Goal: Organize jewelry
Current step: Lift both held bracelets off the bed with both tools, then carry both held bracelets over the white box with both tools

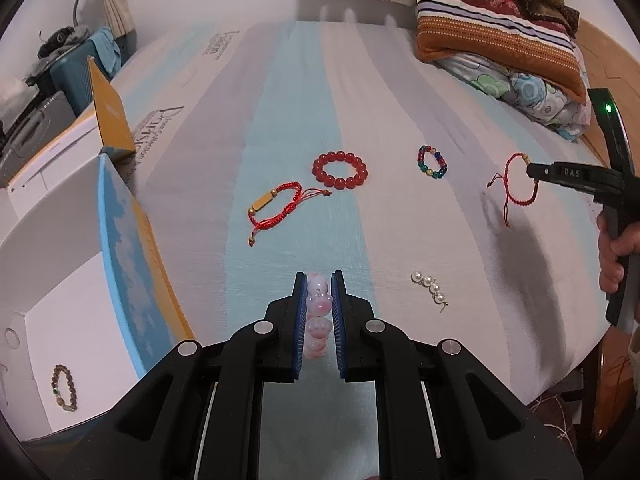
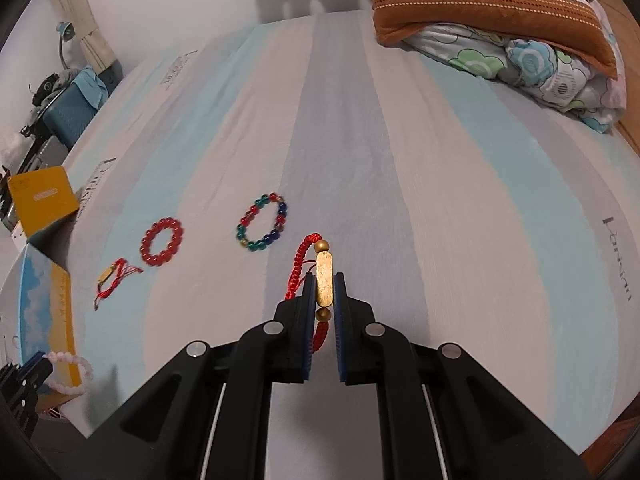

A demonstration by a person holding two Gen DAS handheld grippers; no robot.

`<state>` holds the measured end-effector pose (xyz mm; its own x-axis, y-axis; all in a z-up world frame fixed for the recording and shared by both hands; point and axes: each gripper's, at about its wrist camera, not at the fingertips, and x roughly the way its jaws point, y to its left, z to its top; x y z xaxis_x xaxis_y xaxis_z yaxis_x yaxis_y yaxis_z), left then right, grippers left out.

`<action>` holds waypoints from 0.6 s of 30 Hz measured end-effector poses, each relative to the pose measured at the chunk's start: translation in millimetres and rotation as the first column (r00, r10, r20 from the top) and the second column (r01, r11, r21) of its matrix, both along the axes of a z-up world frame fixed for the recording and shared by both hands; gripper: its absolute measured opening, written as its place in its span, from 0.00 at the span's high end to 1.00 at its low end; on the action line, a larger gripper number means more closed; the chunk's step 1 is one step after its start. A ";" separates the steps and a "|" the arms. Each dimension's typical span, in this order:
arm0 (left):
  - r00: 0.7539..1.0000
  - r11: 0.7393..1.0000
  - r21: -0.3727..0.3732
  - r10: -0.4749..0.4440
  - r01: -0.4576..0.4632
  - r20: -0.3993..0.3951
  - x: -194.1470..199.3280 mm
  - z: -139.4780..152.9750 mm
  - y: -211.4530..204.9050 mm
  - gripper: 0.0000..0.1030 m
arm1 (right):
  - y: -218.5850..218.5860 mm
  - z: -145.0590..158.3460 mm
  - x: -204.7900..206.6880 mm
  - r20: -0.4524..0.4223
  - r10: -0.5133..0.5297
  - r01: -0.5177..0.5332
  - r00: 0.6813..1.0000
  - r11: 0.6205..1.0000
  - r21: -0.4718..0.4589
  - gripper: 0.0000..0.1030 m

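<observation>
My left gripper is shut on a pink bead bracelet, held above the striped bed; the bracelet also shows in the right wrist view. My right gripper is shut on a red cord bracelet with a gold bar; it hangs from that gripper in the left wrist view. On the bed lie a second red cord bracelet, a red bead bracelet, a multicolour bead bracelet and a pearl clip. A brown bead bracelet lies in the open white box.
The box's blue and yellow lid flap stands up at the left edge of the bed. Folded pillows and a quilt are piled at the far right. A teal suitcase and a lamp stand beyond the bed's left side.
</observation>
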<state>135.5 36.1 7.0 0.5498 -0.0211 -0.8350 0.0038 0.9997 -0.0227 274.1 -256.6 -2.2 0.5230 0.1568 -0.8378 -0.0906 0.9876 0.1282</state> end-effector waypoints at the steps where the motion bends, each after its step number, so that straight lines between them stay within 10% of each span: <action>1: 1.000 1.000 0.002 0.001 -0.001 0.001 0.3 1.1 0.5 0.89 | 1.7 1.7 -3.8 0.004 0.001 -0.001 1.000 1.000 0.005 0.92; 18: 0.999 1.000 -0.008 0.024 -0.023 0.043 -13.7 39.4 27.1 0.89 | 58.1 46.2 -46.5 0.078 0.077 -0.076 0.994 0.997 -0.025 0.92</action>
<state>121.9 63.2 46.4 0.5859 -0.0140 -0.8102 -0.0185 0.9994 -0.0307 227.7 -198.5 44.0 0.5745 0.1805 -0.7983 -0.1749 0.9799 0.0958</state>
